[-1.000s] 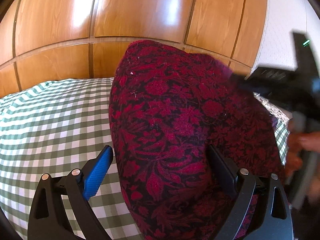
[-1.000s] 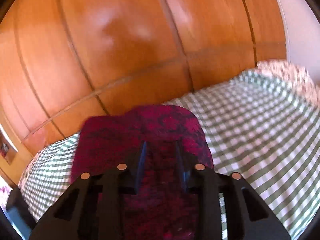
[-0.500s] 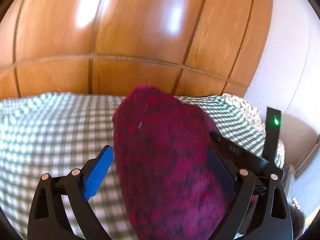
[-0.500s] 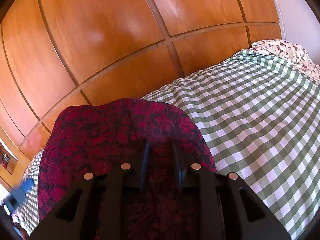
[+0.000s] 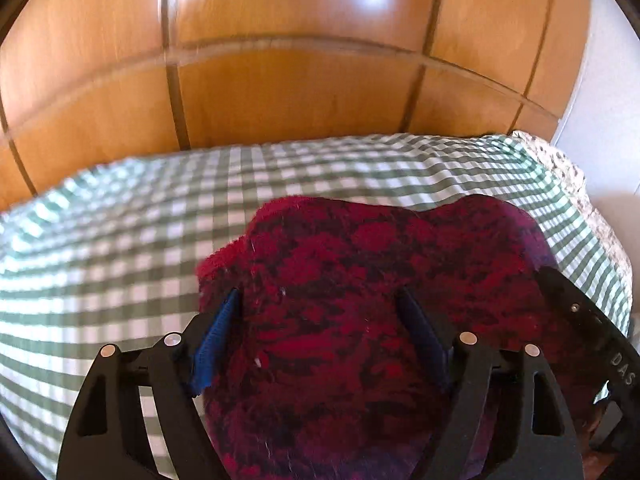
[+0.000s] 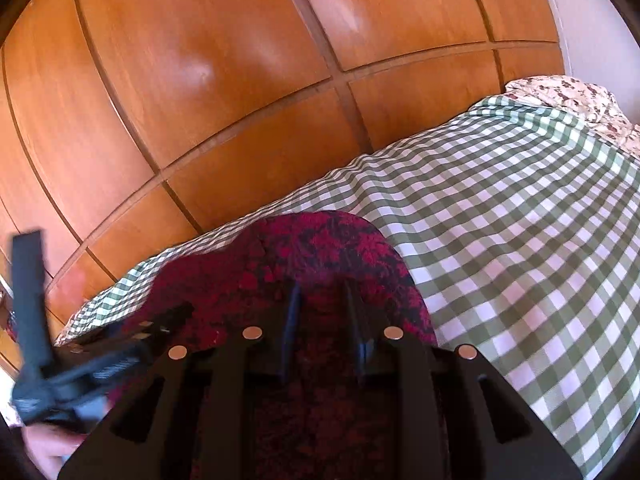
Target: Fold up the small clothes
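Note:
A dark red garment with a black floral pattern [image 5: 360,280] hangs in front of both cameras above a bed with a green and white checked cover [image 5: 120,240]. My left gripper [image 5: 320,312] stands open, with the cloth draped between and over its blue-padded fingers [image 5: 216,332]. My right gripper [image 6: 320,304] is shut on a fold of the same garment [image 6: 320,248]. The right gripper's body shows at the lower right of the left wrist view [image 5: 580,320]. The left gripper shows blurred at the lower left of the right wrist view [image 6: 100,356].
Orange-brown panelled wardrobe doors [image 5: 280,60] stand right behind the bed. A floral-print cloth [image 6: 572,96] lies at the bed's far right end by a white wall [image 5: 600,100]. The checked cover [image 6: 520,220] stretches wide to the right.
The garment has dropped lower in the left wrist view and more of the bed shows behind it. The left fingers have narrowed their gap. The left gripper has come into the right wrist view.

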`<move>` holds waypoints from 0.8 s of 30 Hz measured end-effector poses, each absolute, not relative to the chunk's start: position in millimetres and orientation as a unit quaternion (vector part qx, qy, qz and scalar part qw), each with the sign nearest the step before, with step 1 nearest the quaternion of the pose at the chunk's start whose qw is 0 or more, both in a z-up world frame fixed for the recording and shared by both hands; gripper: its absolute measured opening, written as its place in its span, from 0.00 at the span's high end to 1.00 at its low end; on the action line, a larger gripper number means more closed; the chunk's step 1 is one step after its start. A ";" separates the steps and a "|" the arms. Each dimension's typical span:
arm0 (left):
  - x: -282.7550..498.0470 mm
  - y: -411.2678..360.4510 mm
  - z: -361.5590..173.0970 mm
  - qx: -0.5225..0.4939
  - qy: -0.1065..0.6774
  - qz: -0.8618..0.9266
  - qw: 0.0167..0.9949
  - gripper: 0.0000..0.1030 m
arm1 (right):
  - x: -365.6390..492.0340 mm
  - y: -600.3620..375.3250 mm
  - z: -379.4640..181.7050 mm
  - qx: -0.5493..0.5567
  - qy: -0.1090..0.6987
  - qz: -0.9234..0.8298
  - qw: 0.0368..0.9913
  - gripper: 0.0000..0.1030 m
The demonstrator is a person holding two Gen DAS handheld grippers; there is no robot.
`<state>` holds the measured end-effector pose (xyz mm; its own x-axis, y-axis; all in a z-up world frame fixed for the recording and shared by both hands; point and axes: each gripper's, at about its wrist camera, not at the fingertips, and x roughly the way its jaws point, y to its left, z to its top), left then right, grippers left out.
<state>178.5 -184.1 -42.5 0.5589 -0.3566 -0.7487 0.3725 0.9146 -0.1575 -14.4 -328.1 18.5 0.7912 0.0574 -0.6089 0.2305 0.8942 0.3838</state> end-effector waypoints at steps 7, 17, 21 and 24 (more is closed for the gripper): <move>159.2 -182.5 -35.2 0.020 0.383 -0.204 0.901 0.23 | -16.9 -323.2 19.2 0.211 0.310 -0.051 0.926 0.77; 106.8 -130.8 -24.4 -0.074 0.345 -0.230 0.907 0.04 | -44.5 -294.8 42.3 0.156 0.268 -0.037 0.950 0.31; 90.0 -120.7 -24.5 -0.092 0.347 -0.228 0.905 0.04 | -52.6 -279.7 48.7 0.127 0.271 -0.034 0.953 0.20; 78.9 -118.8 -24.6 -0.083 0.347 -0.232 0.905 0.04 | -60.8 -281.6 50.5 0.142 0.274 -0.029 0.951 0.13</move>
